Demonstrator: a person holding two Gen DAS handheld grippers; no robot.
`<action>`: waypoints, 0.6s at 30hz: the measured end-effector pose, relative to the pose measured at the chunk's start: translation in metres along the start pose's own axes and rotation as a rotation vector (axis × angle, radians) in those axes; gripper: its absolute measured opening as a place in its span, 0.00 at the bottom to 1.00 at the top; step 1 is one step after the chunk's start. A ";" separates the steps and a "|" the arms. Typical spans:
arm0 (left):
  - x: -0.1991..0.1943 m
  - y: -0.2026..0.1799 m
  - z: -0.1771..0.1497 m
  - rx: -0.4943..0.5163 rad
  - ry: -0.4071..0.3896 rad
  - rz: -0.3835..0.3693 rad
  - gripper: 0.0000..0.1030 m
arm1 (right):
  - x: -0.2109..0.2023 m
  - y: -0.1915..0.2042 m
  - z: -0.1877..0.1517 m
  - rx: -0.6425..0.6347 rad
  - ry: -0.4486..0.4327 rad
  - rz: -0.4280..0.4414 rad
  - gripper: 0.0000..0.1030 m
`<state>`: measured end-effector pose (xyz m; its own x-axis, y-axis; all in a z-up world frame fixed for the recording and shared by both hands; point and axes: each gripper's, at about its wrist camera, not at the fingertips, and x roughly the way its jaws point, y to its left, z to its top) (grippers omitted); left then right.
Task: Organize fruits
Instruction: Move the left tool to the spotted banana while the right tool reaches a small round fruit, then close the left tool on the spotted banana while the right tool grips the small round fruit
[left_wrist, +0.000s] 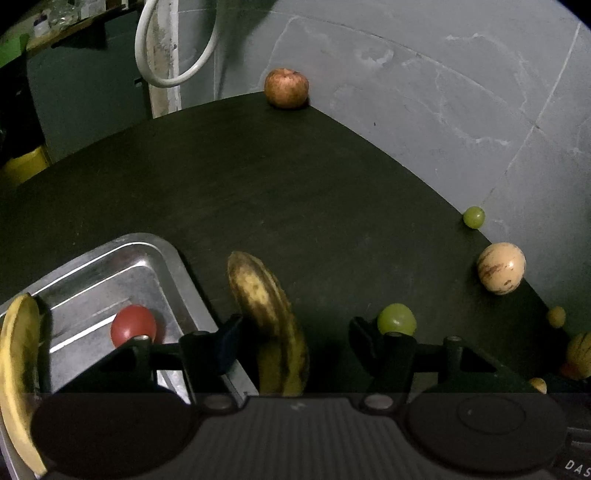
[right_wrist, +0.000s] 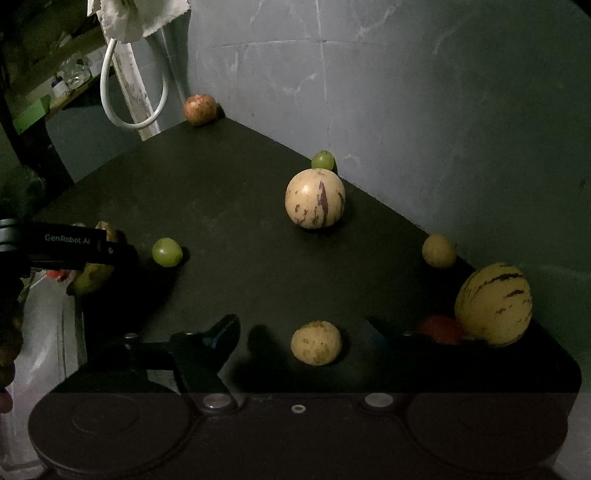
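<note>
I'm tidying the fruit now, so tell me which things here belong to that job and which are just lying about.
Part of the job: spotted banana between the left gripper fingers, metal tray holding a red tomato and another banana, green grapes, striped melons, apple, right gripper.

Lying about: white cable, cloth.

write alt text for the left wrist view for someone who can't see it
The left gripper straddles a spotted banana on a dark table, jaws apart. A metal tray at left holds a red tomato and another banana; an apple, grapes and pale striped fruits lie along the table's edges.
</note>
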<state>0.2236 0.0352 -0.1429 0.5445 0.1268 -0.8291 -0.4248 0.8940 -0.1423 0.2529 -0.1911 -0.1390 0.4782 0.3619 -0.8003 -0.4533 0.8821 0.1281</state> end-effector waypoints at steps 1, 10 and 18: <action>0.000 0.000 0.000 0.002 0.001 0.001 0.62 | 0.000 0.000 0.000 -0.001 0.002 -0.001 0.64; 0.002 0.000 -0.001 0.015 -0.004 0.010 0.57 | 0.004 -0.001 -0.001 0.000 0.013 -0.011 0.48; 0.001 0.004 -0.002 0.027 -0.007 -0.003 0.35 | 0.003 0.002 -0.002 -0.006 0.008 -0.017 0.31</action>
<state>0.2213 0.0383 -0.1454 0.5507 0.1271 -0.8249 -0.4036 0.9057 -0.1299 0.2520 -0.1886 -0.1427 0.4801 0.3441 -0.8069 -0.4494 0.8865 0.1107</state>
